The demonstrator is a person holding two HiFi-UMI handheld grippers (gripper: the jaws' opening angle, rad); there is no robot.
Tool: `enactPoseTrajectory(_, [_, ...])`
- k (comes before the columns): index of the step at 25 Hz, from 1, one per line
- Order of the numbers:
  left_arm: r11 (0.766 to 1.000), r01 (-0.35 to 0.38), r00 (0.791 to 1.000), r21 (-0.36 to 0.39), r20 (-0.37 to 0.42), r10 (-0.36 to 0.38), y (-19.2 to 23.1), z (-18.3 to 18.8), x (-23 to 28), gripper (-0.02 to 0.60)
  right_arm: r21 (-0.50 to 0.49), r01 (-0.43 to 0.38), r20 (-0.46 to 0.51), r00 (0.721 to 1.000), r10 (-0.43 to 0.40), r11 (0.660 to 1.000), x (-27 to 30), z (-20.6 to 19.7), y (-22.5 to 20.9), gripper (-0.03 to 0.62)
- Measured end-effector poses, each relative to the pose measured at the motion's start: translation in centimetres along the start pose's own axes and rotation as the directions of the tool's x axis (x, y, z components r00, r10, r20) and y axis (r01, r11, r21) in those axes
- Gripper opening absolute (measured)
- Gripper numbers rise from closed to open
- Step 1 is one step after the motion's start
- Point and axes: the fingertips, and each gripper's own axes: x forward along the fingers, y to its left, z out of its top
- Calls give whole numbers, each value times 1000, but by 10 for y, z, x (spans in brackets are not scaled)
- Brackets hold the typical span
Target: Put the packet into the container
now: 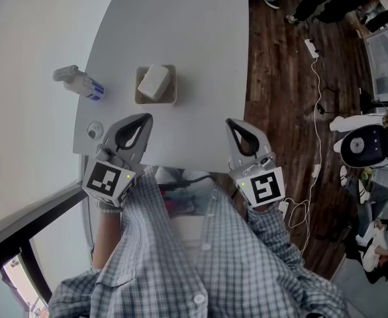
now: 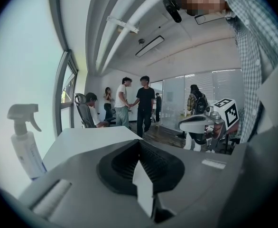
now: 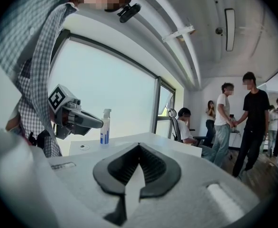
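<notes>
Packet (image 1: 153,81) lies inside the container (image 1: 155,102) mid-surface (image 1: 181,25); task looks done. It seems light, soft & prob. slick-wrapped, so if re-taken, pinch gently across its short sides. Left gripper (image 1: 143,117) & right gripper (image 1: 230,122) are both closed on nothing, at the near edge, well apart from it.

Bright, even daylight; window (image 2: 20,56) blown out left of left gripper (image 2: 139,144). Table (image 1: 181,38) evenly lit, shadows soft. Gripper views: fisheye bending, black vignetted corners, close jaws slightly soft.
</notes>
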Motion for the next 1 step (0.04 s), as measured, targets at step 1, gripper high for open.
enactPoseTrajectory(1, [1000,0,1000,1,-2,0,0,0,0,2,-1,-1,-1,1000,1,1000,0,0,0,-2])
